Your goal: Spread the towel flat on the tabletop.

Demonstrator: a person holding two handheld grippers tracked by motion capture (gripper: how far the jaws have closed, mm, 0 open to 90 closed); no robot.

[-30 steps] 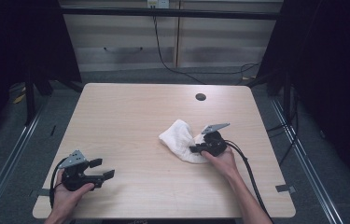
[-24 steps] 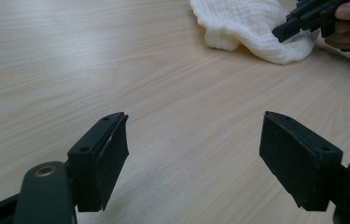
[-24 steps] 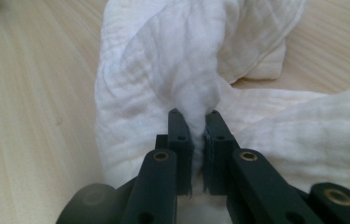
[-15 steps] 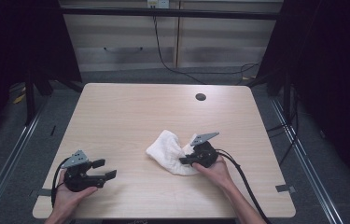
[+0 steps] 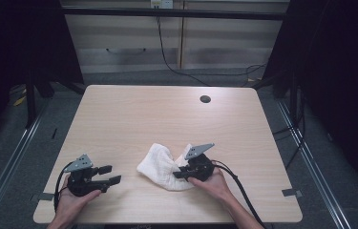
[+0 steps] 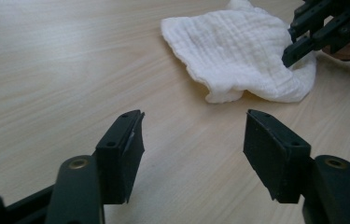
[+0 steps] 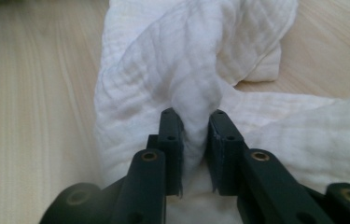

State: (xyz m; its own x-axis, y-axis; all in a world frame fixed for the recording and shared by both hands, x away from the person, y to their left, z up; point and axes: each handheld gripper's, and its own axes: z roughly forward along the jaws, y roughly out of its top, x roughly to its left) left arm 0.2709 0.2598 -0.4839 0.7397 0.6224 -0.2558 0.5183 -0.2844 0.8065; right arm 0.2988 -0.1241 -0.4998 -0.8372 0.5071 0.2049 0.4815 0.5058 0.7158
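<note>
cloth: white cloth (image 5: 160,166), crumpled, on the table (image 5: 167,119) near its front edge
right gripper (image 7: 195,125): your jaws just eased apart; fold between them, looks pinched
left gripper (image 6: 193,140): jaws apart, just narrowing, nothing between them; well left of the cloth

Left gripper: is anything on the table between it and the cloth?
Nothing visible. Bare table lies between the open left gripper and the white cloth. The right gripper, its jaws just opening, has a fold of the cloth between them at its far side.
</note>
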